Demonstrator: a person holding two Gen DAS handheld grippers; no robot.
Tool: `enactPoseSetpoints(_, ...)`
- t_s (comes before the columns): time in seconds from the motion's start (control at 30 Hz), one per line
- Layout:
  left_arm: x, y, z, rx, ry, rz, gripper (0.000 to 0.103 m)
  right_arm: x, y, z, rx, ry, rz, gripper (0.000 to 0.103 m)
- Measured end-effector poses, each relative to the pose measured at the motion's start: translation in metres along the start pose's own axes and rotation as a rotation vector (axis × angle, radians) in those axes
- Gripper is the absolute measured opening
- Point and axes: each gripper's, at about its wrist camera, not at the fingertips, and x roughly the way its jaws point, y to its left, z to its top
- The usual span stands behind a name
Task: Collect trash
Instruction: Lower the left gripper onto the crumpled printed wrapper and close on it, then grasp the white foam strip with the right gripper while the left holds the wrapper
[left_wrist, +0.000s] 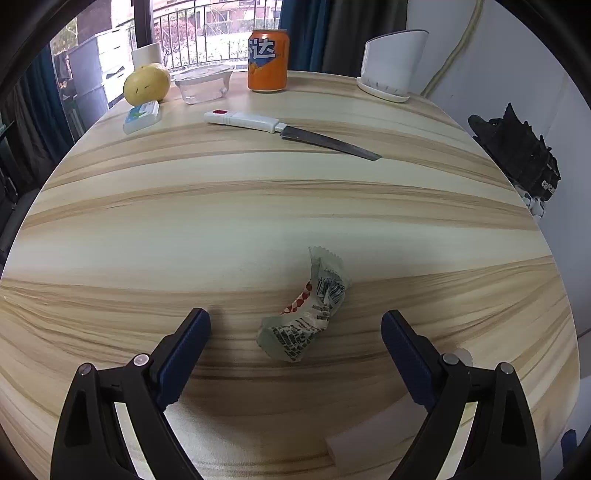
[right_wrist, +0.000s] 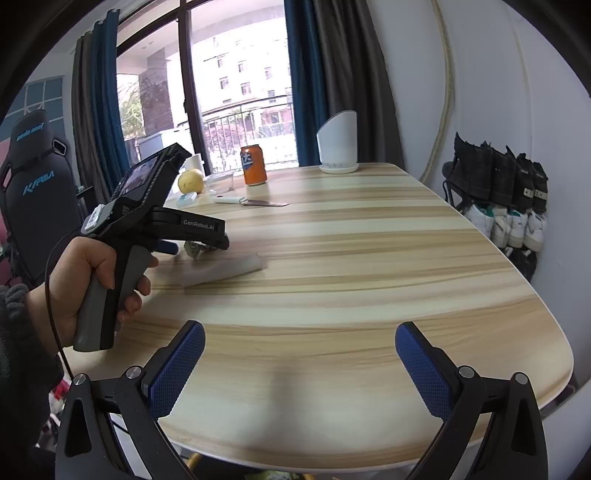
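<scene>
Wrapper place: crumpled wrapper (left_wrist: 306, 310) lies on the table (left_wrist: 258, 206), ahead between the left gripper (left_wrist: 295, 328) fingers.
Long axis: roughly along the pointing line, tilted.
Left jaws: wide apart, empty.
Right gripper (right_wrist: 300, 349): spread, empty, farther.

Wrapper (left_wrist: 308, 310) on table (left_wrist: 258, 206), before knife (left_wrist: 291, 133)

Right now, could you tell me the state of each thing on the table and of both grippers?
Left gripper: open, around the wrapper, not gripping.
Right gripper: open, empty.
Wrapper: crumpled, lying on the table.
Orange can: upright.
Knife: lying flat, blade bare.
Clear container: lid on.
Yellow fruit: whole.
White holder: upright.
</scene>
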Motion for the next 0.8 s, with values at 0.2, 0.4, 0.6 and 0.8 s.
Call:
enactPoseSetpoints(0.2,0.001,0.000,0.000,0.004,-0.005,-0.006,0.091,0.002,-0.001,-0.001,0.006,0.006,-0.001,0.103)
enactPoseSetpoints(0.4,0.002,-0.003,-0.002,0.029,-0.016,0.024,0.088,0.001,-0.001,-0.002,0.005,0.007,-0.001,0.103)
enactPoseSetpoints(0.6,-0.003,-0.006,-0.002,0.065,-0.036,0.040,0.037,0.003,-0.004,-0.002,0.009,0.011,-0.007,0.103)
enactPoseSetpoints(0.8,-0.005,-0.009,-0.004,0.087,-0.054,0.056,0.020,0.003,-0.004,-0.003,0.017,0.012,-0.013,0.103)
